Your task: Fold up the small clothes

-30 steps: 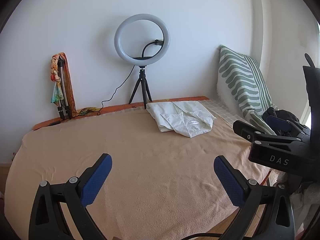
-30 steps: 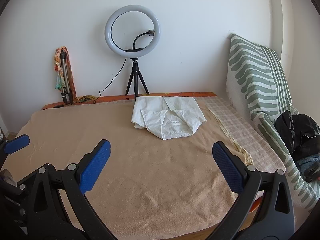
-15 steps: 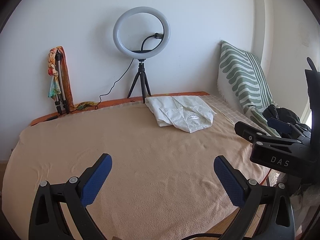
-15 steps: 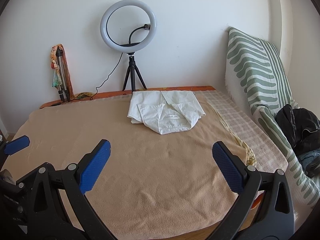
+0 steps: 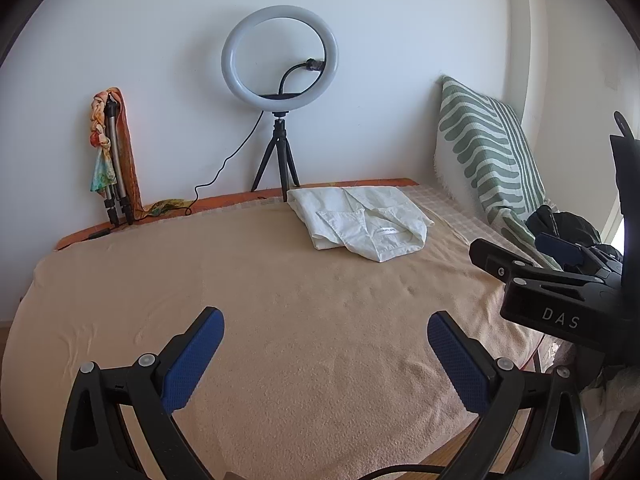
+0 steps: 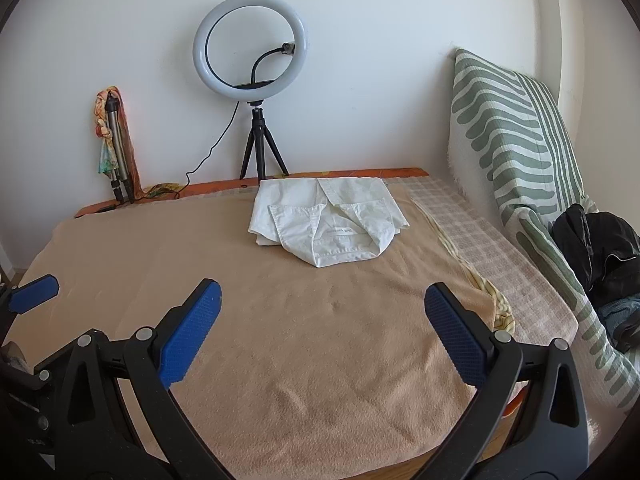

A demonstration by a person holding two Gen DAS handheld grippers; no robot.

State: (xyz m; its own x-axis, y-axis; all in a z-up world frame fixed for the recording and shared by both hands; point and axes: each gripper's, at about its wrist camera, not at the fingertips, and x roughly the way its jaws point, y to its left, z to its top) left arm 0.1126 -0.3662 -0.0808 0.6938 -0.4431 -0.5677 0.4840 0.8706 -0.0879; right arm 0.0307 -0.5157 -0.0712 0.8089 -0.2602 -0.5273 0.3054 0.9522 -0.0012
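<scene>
Folded white shirt (image 6: 326, 222) beyond spread blue fingers (image 6: 188, 336)

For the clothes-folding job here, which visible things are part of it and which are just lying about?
Part of the job:
white shirt, lying folded
peach blanket it lies on
left gripper, open, empty
right gripper, open, empty

Lying about:
ring light on its tripod
folded tripod with scarf
striped cushion
dark clothes pile

White shirt (image 6: 328, 222); peach blanket (image 6: 312, 340); green-and-cream wavy-striped cushion (image 6: 516, 128); beige checked cloth (image 6: 480, 240); black garment (image 6: 600, 244); tongs pads (image 6: 188, 336) blue
</scene>
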